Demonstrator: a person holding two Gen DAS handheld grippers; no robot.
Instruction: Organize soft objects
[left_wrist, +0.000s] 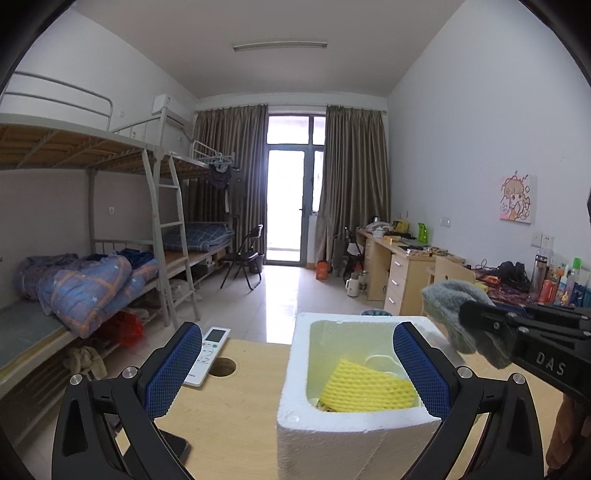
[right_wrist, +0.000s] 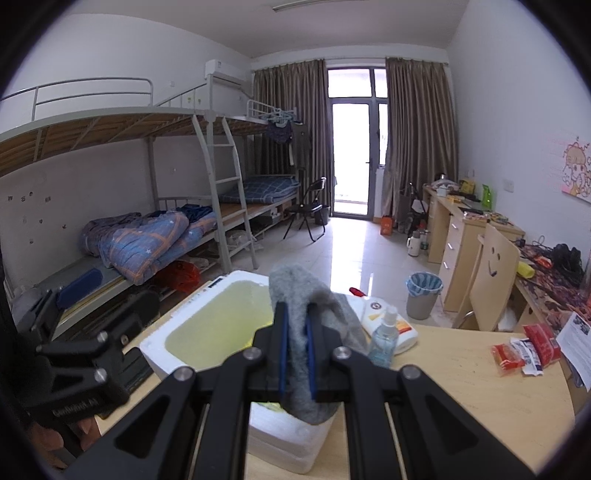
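A white foam box stands on the wooden table; it also shows in the right wrist view. Inside it lies a yellow mesh foam net. My left gripper is open and empty, its blue pads on either side of the box's near left part. My right gripper is shut on a grey sock and holds it above the box's right edge. The sock and right gripper also show at the right of the left wrist view.
A white remote lies by a round cable hole on the table. A spray bottle, a white bottle and red packets lie on the table to the right. A bin and chair stand beyond.
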